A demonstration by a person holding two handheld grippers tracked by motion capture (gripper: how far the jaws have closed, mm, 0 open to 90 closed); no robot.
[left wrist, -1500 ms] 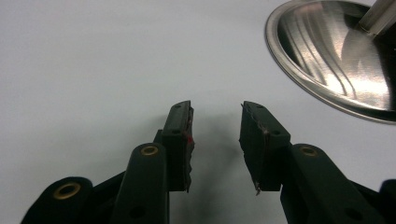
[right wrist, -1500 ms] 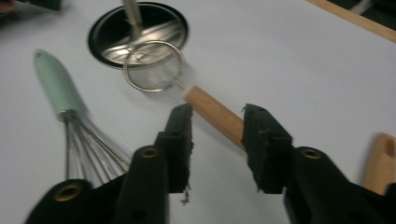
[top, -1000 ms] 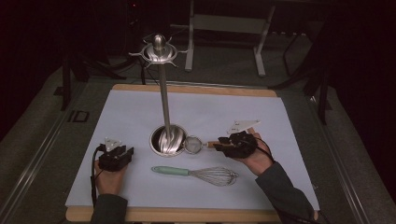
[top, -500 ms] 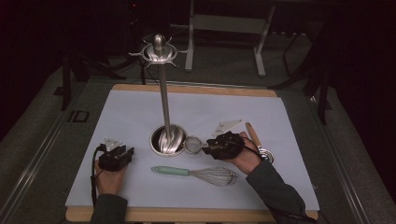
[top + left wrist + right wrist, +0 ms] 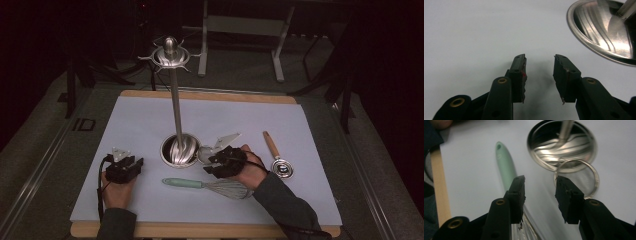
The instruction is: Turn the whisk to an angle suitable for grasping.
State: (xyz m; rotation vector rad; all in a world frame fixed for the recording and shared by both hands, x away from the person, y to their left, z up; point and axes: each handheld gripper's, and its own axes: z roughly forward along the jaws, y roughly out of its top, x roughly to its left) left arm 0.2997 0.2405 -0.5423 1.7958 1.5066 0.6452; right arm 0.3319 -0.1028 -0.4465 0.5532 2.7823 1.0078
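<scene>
The right hand-held gripper, jaws just opening and empty, should straddle the mint-handled wire whisk squarely; the left hand-held gripper waits half-open.

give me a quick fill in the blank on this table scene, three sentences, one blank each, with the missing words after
1. The handle of the whisk is pale ____.
2. The utensil stand rises from a round base made of shiny ____.
3. The spoon at the right side of the mat has a handle made of ____.

Missing words: green; metal; wood
</scene>
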